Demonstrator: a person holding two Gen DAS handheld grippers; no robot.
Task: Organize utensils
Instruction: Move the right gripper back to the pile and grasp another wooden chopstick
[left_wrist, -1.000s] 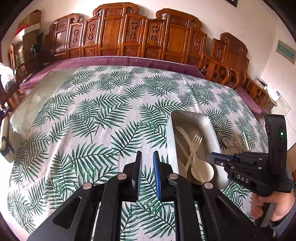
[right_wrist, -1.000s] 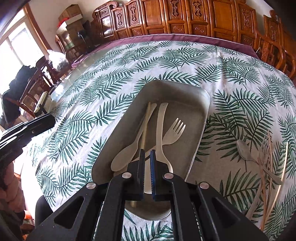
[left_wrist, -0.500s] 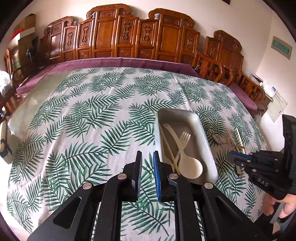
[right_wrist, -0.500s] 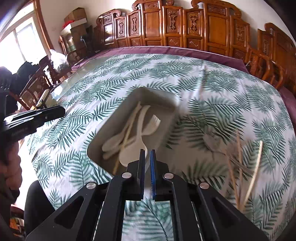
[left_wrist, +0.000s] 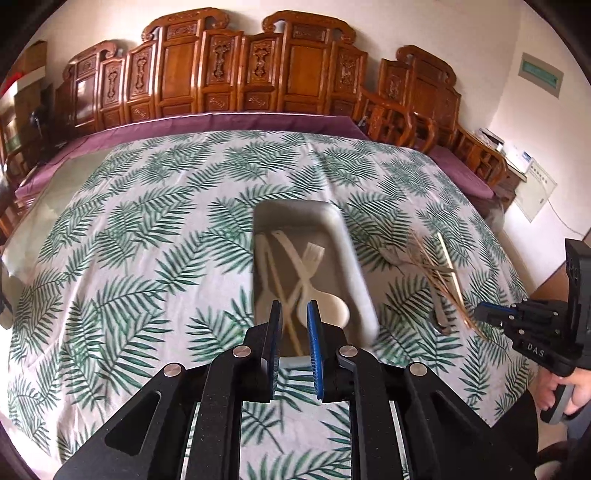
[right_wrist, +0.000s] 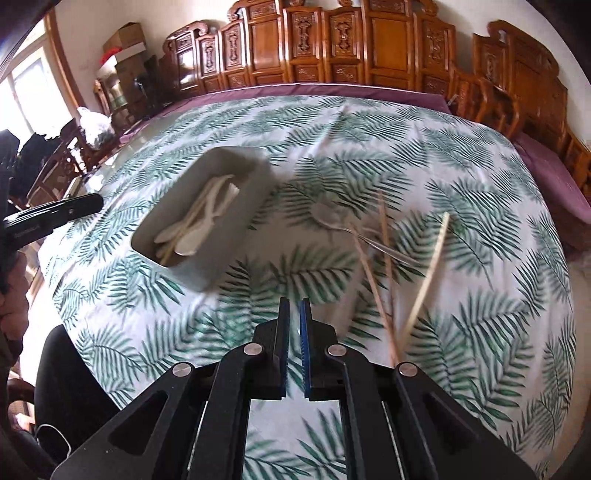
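Note:
A grey rectangular tray (left_wrist: 351, 258) (right_wrist: 243, 206) sits on the leaf-print tablecloth and holds a cream spoon (left_wrist: 328, 312), a cream fork (left_wrist: 312, 256) and other cream utensils (right_wrist: 201, 221). To its right lie a metal spoon (right_wrist: 328, 218), chopsticks (right_wrist: 428, 273) (left_wrist: 448, 264) and other loose utensils. My left gripper (left_wrist: 294, 332) hovers near the tray's near end, jaws nearly closed and empty. My right gripper (right_wrist: 294, 325) is shut and empty, above the cloth in front of the loose utensils; it also shows in the left wrist view (left_wrist: 495, 314).
Carved wooden chairs (left_wrist: 258, 74) line the far side of the table. A purple cloth edge (right_wrist: 332, 90) borders the far rim. Boxes and furniture (right_wrist: 122, 55) stand at the left. The person's hand (left_wrist: 565, 391) holds the right gripper at the table's right edge.
My right gripper has pulled back from over the tray and swung right toward the loose utensils. My left gripper has shifted right, so the tray is now straight ahead of it.

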